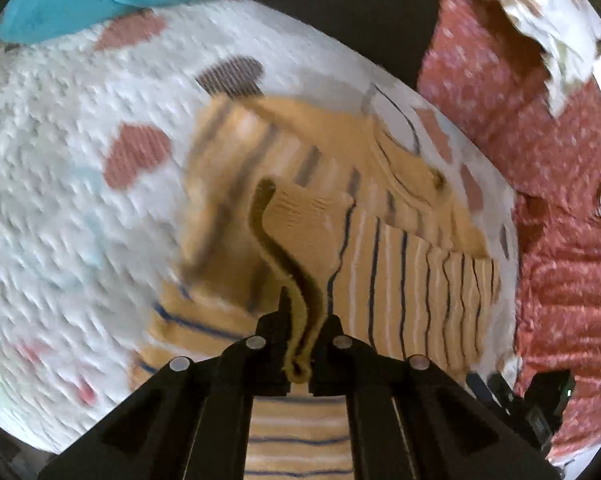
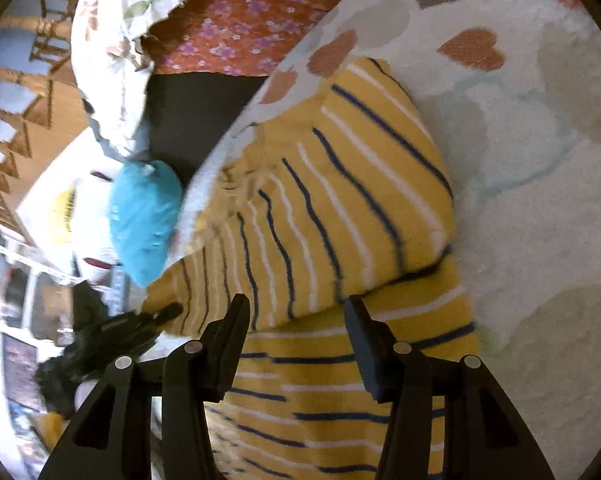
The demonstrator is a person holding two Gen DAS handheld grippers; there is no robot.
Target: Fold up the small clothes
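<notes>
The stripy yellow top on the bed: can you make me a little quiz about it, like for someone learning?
1. True or false: the left gripper is shut on an edge of the yellow striped top.
2. Which gripper has its jaws apart with nothing pinched? A) left B) right
3. Fill in: the top lies on a white blanket patterned with ____.

Key:
1. True: a folded yellow edge is squeezed between its jaws.
2. B: the right gripper's jaws stand open above the top.
3. Hearts.
</notes>
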